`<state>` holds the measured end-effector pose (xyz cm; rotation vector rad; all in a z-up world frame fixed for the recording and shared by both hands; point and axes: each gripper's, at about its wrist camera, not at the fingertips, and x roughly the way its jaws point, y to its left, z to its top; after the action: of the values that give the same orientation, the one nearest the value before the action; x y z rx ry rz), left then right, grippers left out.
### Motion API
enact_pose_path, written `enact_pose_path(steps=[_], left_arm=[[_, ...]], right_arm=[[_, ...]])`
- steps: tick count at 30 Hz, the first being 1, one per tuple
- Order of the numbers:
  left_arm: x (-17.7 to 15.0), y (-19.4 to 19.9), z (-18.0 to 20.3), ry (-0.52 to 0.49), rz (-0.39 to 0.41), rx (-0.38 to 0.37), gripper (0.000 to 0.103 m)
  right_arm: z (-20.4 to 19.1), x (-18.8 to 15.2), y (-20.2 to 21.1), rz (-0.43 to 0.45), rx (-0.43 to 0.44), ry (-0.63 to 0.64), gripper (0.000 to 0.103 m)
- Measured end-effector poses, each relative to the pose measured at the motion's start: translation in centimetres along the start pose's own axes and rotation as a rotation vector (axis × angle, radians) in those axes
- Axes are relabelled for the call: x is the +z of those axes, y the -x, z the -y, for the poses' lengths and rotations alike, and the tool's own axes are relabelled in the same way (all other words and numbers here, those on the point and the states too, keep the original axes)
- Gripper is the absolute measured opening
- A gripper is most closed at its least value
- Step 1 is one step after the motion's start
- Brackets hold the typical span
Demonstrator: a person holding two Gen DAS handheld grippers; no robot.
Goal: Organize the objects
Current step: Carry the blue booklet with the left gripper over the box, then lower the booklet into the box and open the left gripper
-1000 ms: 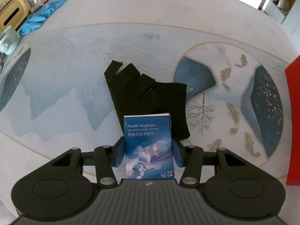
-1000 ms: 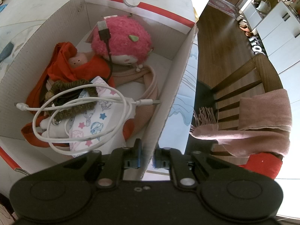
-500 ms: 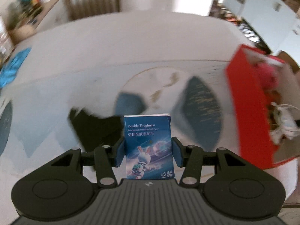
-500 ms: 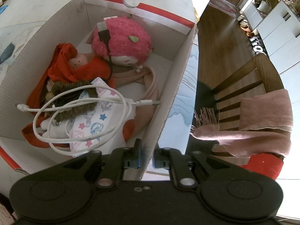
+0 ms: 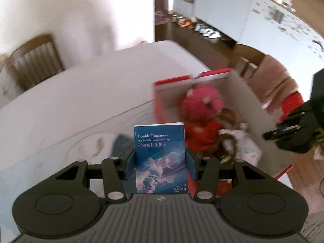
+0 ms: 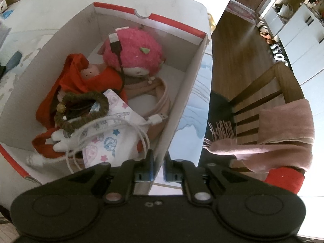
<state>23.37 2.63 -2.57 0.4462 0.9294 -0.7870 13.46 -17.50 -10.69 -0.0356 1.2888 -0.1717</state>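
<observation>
Left gripper [image 5: 160,163] pinching blue tissue pack [image 5: 161,158] upright between pads, up in air, box [image 6: 178,105] just beyond it. Right gripper [image 6: 159,167] clamped tight on box's near side wall. Box sits on white table [image 5: 81,93] with blue painted pattern, stuffed with pink plush doll [image 6: 134,49], red cloth [image 6: 81,79], white cable [image 6: 141,139]. Wooden chair [image 6: 261,93] right of box, pink scarf [image 6: 283,133] draped over it; wood floor, white cabinets behind, all a bit blurry.
</observation>
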Motion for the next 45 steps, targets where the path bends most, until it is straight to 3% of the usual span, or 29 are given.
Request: enact_pose_path(steps=[10,21,40,45], left_arm=[[3.5,-3.3,6.9,-0.189,0.006,-0.086,0.050],[4.0,-6.9,11.0,-0.316,-0.028,-0.158,0.050],[2.2,-12.1,13.0,-0.343,-0.118,-0.129,0.050],[2.2,-12.2,12.7,-0.327,-0.115,-0.133,0.064]], right_arm=[[-0.2,-0.1,0.2,0.004,-0.004,0.029,0.007],[-0.2,-0.2,0.2,0.004,-0.002,0.033,0.007],[0.1,-0.3,0.1,0.011,0.007,0.020,0.007],[0.1,-0.3,0.1,0.011,0.007,0.020,0.007]])
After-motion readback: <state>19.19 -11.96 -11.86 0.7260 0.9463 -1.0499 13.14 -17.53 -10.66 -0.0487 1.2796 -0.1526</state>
